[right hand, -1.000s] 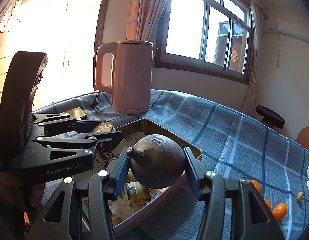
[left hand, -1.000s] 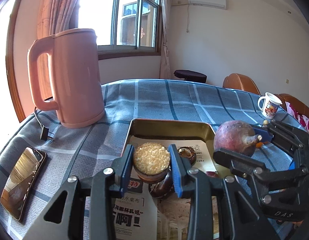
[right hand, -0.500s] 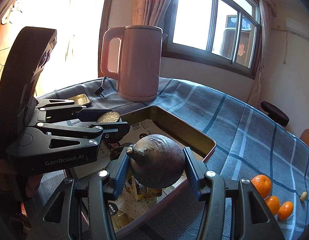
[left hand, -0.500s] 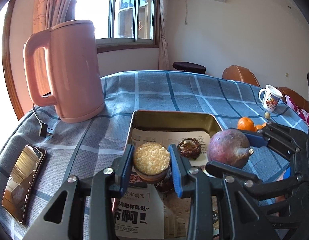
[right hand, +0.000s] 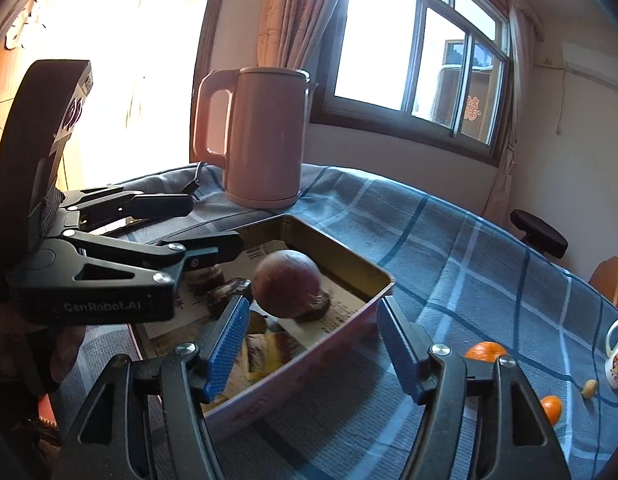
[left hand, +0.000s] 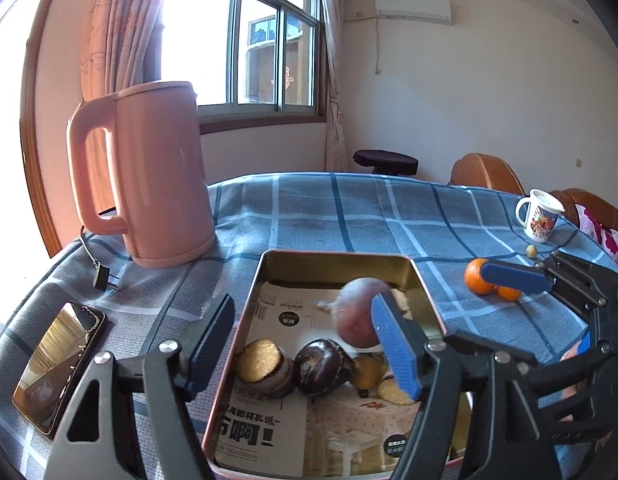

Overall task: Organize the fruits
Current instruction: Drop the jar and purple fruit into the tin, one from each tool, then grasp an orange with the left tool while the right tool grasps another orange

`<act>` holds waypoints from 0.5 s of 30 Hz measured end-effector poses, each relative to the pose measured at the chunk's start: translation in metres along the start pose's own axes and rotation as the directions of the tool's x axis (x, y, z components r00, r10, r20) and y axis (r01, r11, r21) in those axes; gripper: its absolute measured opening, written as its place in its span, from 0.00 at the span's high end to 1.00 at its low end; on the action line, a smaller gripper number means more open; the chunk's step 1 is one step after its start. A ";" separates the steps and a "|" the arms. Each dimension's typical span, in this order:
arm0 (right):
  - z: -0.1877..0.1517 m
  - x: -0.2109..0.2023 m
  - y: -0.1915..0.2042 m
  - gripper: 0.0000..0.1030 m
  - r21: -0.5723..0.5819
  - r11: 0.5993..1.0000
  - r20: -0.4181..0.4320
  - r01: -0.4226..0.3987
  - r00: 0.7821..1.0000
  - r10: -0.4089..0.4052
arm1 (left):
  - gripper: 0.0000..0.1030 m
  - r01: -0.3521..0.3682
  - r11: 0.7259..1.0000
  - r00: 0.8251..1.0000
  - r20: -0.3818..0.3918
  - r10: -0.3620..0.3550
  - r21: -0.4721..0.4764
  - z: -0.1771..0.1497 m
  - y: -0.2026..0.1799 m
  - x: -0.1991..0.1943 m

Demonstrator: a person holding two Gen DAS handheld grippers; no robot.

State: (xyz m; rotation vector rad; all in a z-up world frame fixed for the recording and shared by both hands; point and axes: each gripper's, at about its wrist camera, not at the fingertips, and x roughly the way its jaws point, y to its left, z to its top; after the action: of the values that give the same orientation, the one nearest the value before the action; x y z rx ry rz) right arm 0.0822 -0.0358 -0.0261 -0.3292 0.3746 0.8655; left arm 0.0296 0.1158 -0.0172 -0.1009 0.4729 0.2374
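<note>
A metal tin (left hand: 337, 258) lined with printed paper holds a purple round fruit (left hand: 359, 312), blurred as if moving, a cut dark fruit with a golden top (left hand: 261, 360) and a dark brown fruit (left hand: 323, 366). My left gripper (left hand: 305, 352) is open and empty over the tin's near left. My right gripper (right hand: 313, 346) is open and empty above the tin's near wall (right hand: 309, 360). The purple fruit (right hand: 287, 288) lies just beyond its fingers. Oranges (left hand: 479, 276) lie on the cloth right of the tin, also in the right wrist view (right hand: 485, 350).
A pink kettle (left hand: 149, 176) stands at the far left with its plug (left hand: 103, 278) on the blue checked cloth. A phone (left hand: 59, 364) lies at the near left. A white mug (left hand: 539, 220) and a small nut (left hand: 531, 250) sit at the far right.
Both grippers opened. The left let go of the golden-topped fruit, which now sits in the tin. The right let go of the purple fruit, which dropped into the tin.
</note>
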 end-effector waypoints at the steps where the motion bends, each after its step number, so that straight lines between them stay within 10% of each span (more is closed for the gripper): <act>1: -0.001 -0.008 -0.009 0.34 0.011 1.000 0.010 0.018 1.000 -0.018 | 0.25 0.009 1.000 1.000 0.011 -0.009 -0.002 0.002 -0.005 -0.003; 8: -0.022 -0.036 -0.098 0.34 0.125 0.962 -0.044 0.242 0.970 -0.238 | 0.17 0.101 0.994 0.994 0.042 -0.103 0.043 0.013 -0.062 -0.005; 15: -0.043 -0.017 -0.142 0.35 0.186 0.939 -0.162 0.290 0.951 -0.262 | 0.09 0.168 0.981 0.986 0.007 -0.170 0.101 0.017 -0.121 0.014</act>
State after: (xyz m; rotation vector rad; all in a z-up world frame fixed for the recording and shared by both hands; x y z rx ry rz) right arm 0.1759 -0.1513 -0.0388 -0.2390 0.5275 0.5227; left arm 0.0797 0.0043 -0.0035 -0.0409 0.4576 0.0476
